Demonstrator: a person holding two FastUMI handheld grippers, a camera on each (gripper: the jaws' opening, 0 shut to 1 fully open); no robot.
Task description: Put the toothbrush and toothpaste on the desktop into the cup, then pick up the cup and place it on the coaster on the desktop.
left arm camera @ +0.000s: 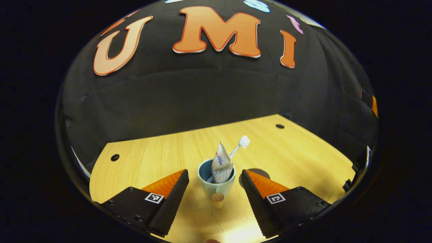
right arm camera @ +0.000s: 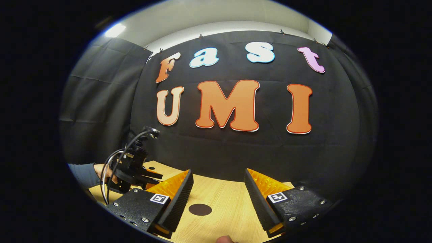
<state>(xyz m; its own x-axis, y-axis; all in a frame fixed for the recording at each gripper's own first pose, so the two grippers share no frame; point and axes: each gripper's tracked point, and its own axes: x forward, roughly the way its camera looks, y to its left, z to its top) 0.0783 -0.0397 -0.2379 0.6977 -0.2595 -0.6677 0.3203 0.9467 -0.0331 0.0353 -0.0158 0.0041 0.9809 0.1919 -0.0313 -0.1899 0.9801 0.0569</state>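
Observation:
In the left gripper view a pale blue-green cup (left arm camera: 216, 185) stands upright on the wooden desktop (left arm camera: 162, 158). A crumpled toothpaste tube (left arm camera: 221, 164) and a toothbrush (left arm camera: 240, 145) with a white head stick out of it. My left gripper (left arm camera: 215, 179) is open, its fingers on either side of the cup without touching it. A dark round coaster (left arm camera: 258, 174) lies just right of the cup, partly behind the right finger. In the right gripper view my right gripper (right arm camera: 218, 184) is open and holds nothing, with the coaster (right arm camera: 200, 209) on the desk between its fingers.
The left gripper (right arm camera: 135, 165), with its cables and the hand and sleeve (right arm camera: 86, 173) that hold it, appears at the left of the right gripper view. Two small holes (left arm camera: 115, 157) mark the desk's far corners. The black cloth wall closes the desk's far edges.

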